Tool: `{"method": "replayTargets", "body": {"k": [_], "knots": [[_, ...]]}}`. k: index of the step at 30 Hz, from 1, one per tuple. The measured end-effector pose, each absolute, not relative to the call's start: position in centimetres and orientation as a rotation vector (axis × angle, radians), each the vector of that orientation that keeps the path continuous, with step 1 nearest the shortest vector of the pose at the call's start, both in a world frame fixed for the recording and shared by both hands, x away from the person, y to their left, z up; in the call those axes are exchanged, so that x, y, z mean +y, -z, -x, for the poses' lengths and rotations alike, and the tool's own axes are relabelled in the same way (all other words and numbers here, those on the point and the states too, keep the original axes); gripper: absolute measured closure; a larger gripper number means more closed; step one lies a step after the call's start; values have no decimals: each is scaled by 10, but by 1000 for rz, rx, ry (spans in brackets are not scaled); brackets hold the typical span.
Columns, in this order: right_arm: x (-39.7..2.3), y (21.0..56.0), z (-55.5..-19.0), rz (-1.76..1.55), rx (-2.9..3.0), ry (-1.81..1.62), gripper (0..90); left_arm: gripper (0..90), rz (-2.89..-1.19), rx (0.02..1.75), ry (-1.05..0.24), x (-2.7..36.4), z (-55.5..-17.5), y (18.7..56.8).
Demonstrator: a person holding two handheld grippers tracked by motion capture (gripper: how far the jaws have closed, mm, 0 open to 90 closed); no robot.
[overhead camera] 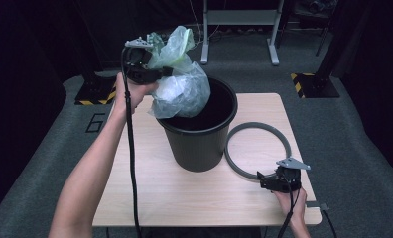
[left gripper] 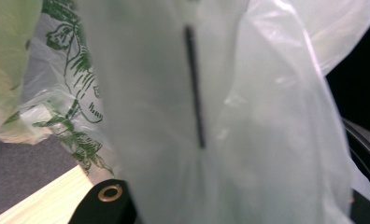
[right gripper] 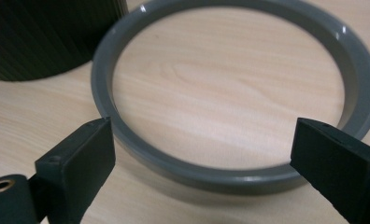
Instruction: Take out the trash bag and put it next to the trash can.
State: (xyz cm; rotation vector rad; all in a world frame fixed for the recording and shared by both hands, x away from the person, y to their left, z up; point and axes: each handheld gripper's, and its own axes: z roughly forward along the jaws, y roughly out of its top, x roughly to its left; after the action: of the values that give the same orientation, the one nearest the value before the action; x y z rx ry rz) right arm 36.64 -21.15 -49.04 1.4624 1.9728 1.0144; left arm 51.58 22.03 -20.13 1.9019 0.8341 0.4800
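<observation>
A crumpled, translucent pale-green plastic bag [overhead camera: 179,84] hangs over the mouth of a black ribbed bin [overhead camera: 199,144] in the middle of the table. My left gripper [overhead camera: 167,72] is shut on the bag's upper part, held up at the bin's far left rim. In the left gripper view the bag [left gripper: 248,116] hangs right before the camera and hides the jaws. A flat grey ring [overhead camera: 228,148] lies on the table to the right of the bin. My right gripper [overhead camera: 264,181] sits low at the ring's near edge. Its jaws [right gripper: 204,135] are open, one on each side of the ring's [right gripper: 197,172] near arc, with nothing gripped.
The light wooden table [overhead camera: 160,193] has bare room in front of the bin and at its left. The bin's wall [right gripper: 47,37] stands close on the left in the right gripper view. Beyond the table are grey floor, stand bases and a metal frame [overhead camera: 239,20].
</observation>
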Motion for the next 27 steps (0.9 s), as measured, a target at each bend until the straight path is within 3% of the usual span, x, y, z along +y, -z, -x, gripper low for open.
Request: {"method": "replayTargets", "body": {"k": [10,27], "knots": [[-225,519,-360,-1545,1922,-973,54,884,-1822,874,-489,244,-516,207],[-230,524,-358,-1563,1879,-962,54,883,-1723,968,-521,284,-518,232]]}}
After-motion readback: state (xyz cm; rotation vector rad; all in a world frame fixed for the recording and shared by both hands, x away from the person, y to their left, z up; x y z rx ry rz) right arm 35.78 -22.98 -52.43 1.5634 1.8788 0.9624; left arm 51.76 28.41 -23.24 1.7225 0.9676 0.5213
